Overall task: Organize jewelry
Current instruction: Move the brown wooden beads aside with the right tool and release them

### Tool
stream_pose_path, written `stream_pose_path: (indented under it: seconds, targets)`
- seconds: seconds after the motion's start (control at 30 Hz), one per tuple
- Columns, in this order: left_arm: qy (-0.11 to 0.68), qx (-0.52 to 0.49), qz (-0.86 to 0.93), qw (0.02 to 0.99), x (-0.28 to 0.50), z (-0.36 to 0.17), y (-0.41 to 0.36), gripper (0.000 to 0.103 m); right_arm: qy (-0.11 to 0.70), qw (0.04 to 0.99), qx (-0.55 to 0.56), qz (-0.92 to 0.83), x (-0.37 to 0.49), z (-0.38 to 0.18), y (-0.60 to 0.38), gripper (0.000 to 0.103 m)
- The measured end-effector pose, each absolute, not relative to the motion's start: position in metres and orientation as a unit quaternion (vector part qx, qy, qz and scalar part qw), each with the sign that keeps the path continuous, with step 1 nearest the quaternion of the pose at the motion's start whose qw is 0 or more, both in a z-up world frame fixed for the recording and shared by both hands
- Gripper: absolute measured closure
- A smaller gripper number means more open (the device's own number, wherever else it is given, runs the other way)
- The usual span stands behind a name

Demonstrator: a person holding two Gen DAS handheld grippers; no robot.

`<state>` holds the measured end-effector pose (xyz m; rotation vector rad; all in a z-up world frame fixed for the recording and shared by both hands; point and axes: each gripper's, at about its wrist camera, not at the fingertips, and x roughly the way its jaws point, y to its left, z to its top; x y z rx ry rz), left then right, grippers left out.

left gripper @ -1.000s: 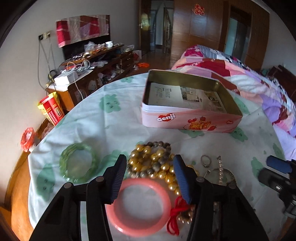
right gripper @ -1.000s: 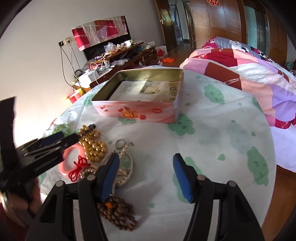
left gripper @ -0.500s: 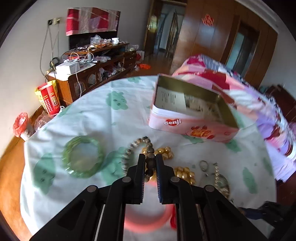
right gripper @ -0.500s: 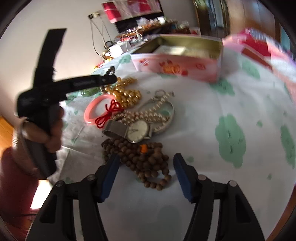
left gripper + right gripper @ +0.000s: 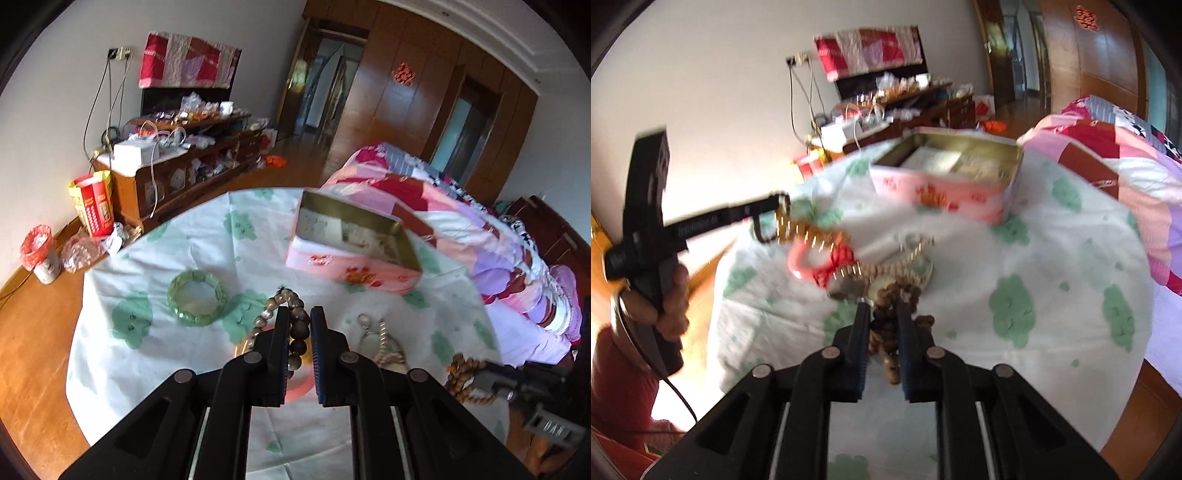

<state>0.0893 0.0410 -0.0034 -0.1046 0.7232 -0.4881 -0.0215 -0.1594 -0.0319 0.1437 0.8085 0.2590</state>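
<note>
We are holding the left gripper (image 5: 298,325) over the round desk under its white cloth with green blotches (image 5: 155,354), its fingers pressed together on a bracelet of dark grey-brown round beads (image 5: 291,306), whose loop is rising past the fingertips. Beneath it a pink plastic bangle (image 5: 295,387) is lying on the cloth, and a translucent green bangle (image 5: 197,302) is sitting well apart to the left. The open pink rectangular tin with a gold inside (image 5: 351,247) is standing farther back on the desk, near a bed with a patchwork quilt (image 5: 461,221).

We are closing the right gripper (image 5: 882,321) on a string of brown wooden beads (image 5: 892,295); the beads are sitting between its fingers and hanging below them. Just beyond them a watch and a pale bead strand (image 5: 905,258) are lying in a blurred heap beside the pink bangle with its red knotted cord (image 5: 838,258). In the right wrist view a hand (image 5: 670,295) is gripping the left tool's handle
</note>
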Motion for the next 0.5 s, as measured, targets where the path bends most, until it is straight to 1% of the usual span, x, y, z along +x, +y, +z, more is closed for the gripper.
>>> stream_pose_path:
  seconds: [0.17,0.3,0.5]
  targets:
    - [0.345,-0.072,-0.281,0.893,0.083,0.005,0.041,0.093,0.344,0.927,0.085,0.120,-0.024,-0.005,-0.162,0.087]
    - [0.342,-0.057,-0.289,0.893,0.078,0.010,0.039,0.093,0.347,0.927,0.093,0.113,-0.019,-0.007,-0.162,0.087]
    - [0.374,-0.047,-0.290,0.879,0.079,-0.006,0.041,0.092,0.371,0.921,0.082,0.079,-0.018,-0.026,-0.171,0.087]
